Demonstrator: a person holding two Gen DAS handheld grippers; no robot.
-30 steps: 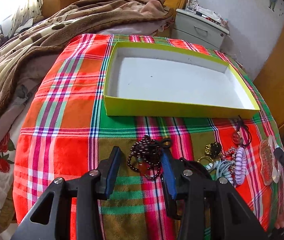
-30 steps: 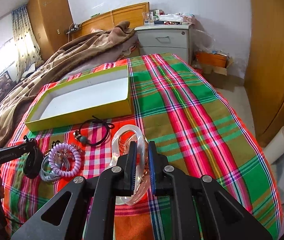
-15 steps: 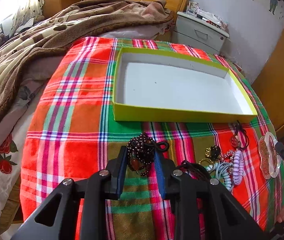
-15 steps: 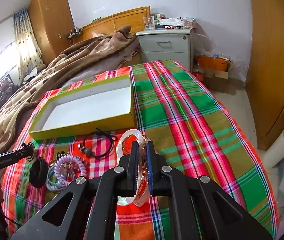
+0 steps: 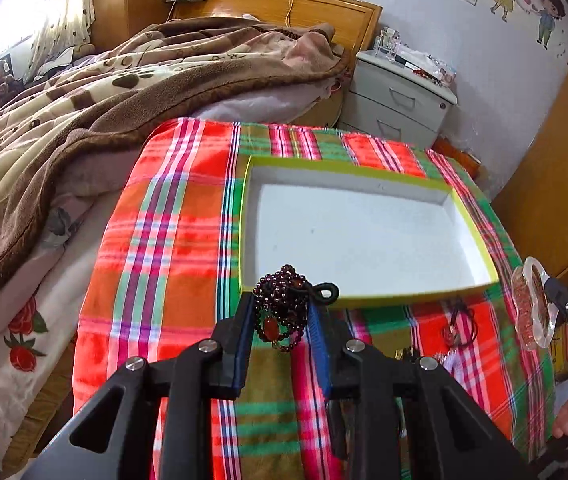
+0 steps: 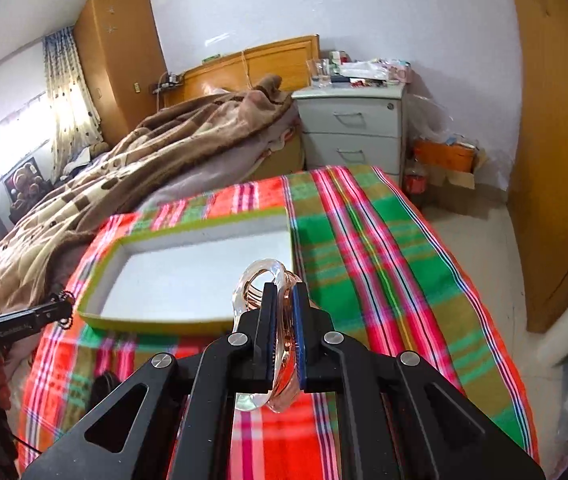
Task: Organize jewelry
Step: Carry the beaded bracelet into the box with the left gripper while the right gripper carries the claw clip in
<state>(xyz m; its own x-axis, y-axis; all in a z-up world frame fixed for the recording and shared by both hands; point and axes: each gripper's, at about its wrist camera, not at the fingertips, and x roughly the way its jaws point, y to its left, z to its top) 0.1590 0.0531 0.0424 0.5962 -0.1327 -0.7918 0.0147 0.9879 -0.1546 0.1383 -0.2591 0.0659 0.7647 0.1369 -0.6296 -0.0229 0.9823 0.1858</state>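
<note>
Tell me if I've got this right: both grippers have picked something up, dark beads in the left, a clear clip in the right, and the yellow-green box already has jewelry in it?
Not quite. The box is empty, as the left wrist view shows. The left gripper does hold the dark beads, and the right gripper the clear clip.

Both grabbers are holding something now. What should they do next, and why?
Probably carry both forward over the yellow-green box and let go there. The left gripper is shut on the dark bead bracelet, the right gripper on the clear hair clip, and the box is open just ahead.
</note>
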